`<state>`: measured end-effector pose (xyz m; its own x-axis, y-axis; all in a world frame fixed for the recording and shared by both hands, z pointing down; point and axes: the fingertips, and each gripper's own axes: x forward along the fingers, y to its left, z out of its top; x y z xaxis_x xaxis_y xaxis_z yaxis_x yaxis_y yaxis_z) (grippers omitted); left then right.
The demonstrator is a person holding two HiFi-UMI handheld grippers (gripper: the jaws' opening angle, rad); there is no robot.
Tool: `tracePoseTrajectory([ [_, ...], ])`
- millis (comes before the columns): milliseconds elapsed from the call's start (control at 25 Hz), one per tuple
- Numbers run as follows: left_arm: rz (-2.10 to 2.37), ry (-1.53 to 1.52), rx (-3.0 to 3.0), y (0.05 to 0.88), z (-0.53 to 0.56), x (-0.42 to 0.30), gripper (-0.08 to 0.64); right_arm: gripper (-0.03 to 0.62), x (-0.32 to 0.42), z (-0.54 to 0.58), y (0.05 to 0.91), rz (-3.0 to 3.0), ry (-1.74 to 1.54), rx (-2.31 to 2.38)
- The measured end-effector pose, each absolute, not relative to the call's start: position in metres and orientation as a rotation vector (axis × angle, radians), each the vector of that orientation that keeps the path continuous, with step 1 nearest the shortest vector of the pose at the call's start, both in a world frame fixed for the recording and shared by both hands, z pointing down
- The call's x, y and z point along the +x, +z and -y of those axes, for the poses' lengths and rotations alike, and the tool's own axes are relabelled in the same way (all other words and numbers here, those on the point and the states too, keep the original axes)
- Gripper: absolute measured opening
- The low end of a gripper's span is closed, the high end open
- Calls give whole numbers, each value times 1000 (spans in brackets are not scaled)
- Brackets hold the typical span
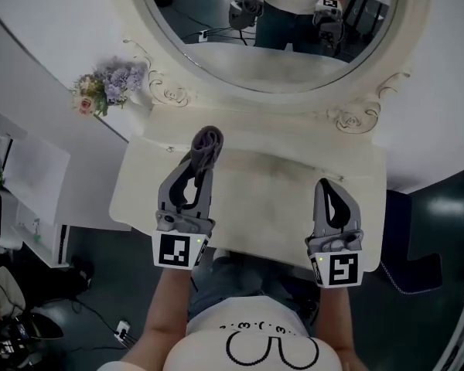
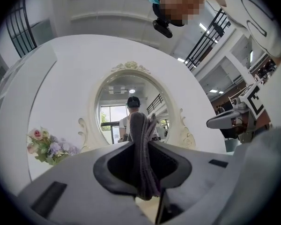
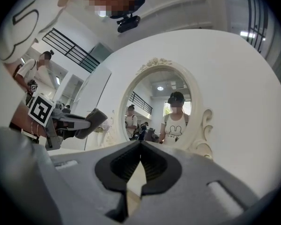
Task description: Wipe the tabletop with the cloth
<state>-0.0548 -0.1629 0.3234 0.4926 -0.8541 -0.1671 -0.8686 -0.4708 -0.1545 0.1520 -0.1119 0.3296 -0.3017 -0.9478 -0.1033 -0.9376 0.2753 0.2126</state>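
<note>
Pinched between the jaws of the left gripper (image 1: pixel 202 165), the cloth (image 1: pixel 209 140) pokes out past their tips (folded, grey) over the worktop (image 1: pixel 278 178) near the mirror (image 1: pixel 272 62), while the right gripper (image 1: pixel 325 185) has its jaws closed on nothing.

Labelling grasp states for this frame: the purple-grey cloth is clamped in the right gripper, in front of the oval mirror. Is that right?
No: the cloth is clamped in the left gripper, as the left gripper view shows, in front of the oval mirror.

Cream tabletop (image 1: pixel 294 184), mirror (image 1: pixel 278 22) at rear; flowers (image 1: pixel 102 87) possibly on rear-left corner.
</note>
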Motion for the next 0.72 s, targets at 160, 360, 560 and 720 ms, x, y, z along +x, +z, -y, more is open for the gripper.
tracePoseTrajectory([
  [160, -1529, 87, -2491, 327, 164, -107, 83, 2, 102, 120, 332, 2503, -360, 1780],
  [360, -1616, 82, -2460, 336, 172, -176, 83, 2, 39, 136, 342, 2541, -338, 1715],
  [560, -1681, 43, -2435, 345, 181, -245, 83, 2, -27, 150, 347, 2575, -320, 1664],
  [720, -1742, -19, -2403, 355, 189, -296, 83, 2, -72, 164, 356, 2607, -295, 1609],
])
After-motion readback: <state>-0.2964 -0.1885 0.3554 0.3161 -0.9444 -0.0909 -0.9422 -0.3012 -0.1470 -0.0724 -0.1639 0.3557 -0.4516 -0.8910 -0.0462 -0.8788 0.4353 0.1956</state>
